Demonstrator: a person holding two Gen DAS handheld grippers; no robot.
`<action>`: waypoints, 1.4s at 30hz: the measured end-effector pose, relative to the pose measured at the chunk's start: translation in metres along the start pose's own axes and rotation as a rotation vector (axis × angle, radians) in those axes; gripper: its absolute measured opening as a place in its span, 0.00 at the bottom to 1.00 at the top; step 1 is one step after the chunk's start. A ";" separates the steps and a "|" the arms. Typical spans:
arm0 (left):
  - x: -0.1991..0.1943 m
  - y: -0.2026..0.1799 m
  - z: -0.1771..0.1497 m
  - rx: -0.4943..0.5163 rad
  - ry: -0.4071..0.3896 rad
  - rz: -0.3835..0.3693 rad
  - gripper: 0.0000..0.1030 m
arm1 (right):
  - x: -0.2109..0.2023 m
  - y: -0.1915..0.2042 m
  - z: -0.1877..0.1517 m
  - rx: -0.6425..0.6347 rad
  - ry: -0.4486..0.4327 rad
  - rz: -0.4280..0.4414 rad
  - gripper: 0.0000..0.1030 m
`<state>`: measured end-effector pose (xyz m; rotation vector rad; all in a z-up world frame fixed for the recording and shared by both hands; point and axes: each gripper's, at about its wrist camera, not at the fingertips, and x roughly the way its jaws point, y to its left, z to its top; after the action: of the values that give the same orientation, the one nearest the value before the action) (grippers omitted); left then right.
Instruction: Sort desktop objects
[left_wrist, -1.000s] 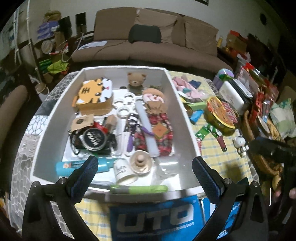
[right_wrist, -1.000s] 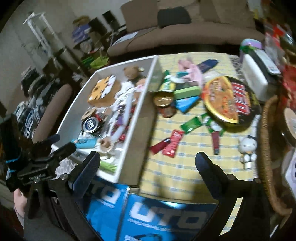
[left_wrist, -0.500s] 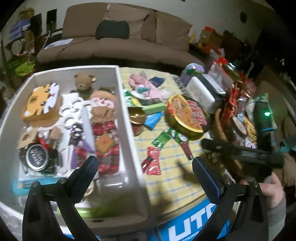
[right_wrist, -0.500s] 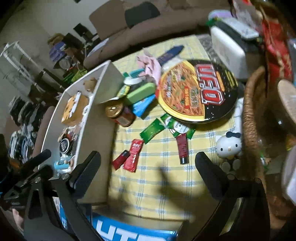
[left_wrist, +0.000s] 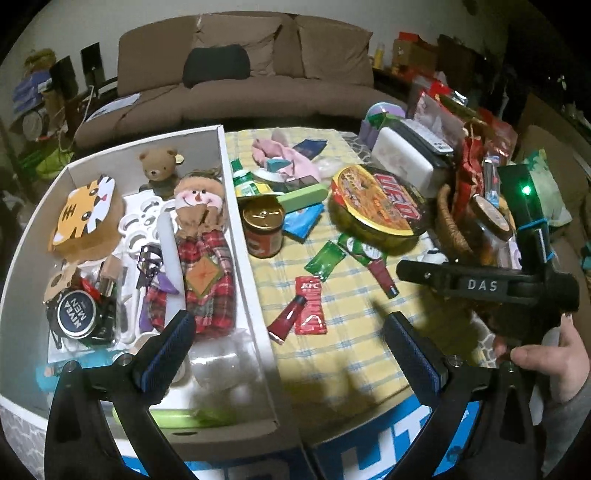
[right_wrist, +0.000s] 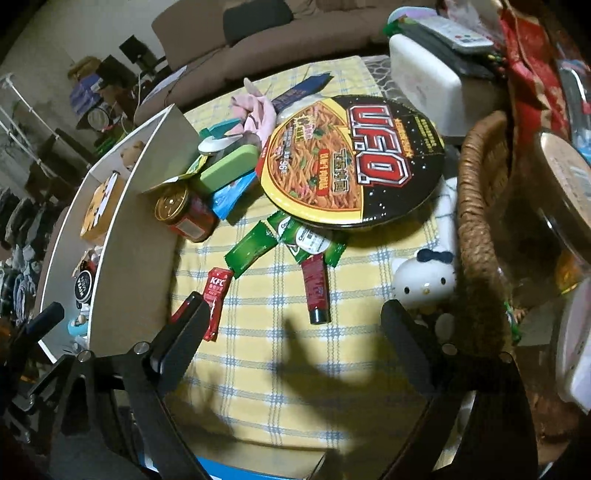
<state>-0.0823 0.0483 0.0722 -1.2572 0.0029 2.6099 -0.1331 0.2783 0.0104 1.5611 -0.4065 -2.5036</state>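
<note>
Right gripper (right_wrist: 291, 325) hovering over yellow checked cloth (right_wrist: 295, 369), jaws wide, closing slightly, nothing between. Left gripper (left_wrist: 288, 354) spread wide, empty, straddling white box (left_wrist: 255, 280) wall. Dark red tube (right_wrist: 316, 291) lying just ahead, likely target. Advising: centring jaws across tube, clearing green packets (right_wrist: 251, 253), pinching mid-body.

Two green sachets (right_wrist: 248, 252) (right_wrist: 322, 246), one red tube (right_wrist: 316, 288) (one jar (right_wrist: 184, 213))

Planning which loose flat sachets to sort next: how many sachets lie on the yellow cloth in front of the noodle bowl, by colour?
Red sachets: 1, the KFC one
Green sachets: 2
Total: 3
</note>
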 end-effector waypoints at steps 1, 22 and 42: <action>-0.001 -0.001 0.000 0.004 0.000 0.004 1.00 | -0.001 0.001 -0.001 -0.004 -0.002 -0.001 0.91; -0.039 0.032 -0.106 -0.112 0.009 0.177 1.00 | -0.042 0.096 -0.120 -0.190 -0.086 -0.179 1.00; -0.009 0.045 -0.120 -0.149 0.023 0.220 1.00 | -0.026 0.095 -0.138 -0.175 -0.150 -0.276 1.00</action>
<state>0.0055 -0.0102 -0.0012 -1.4094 -0.0526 2.8272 0.0017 0.1761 0.0047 1.4538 0.0146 -2.7839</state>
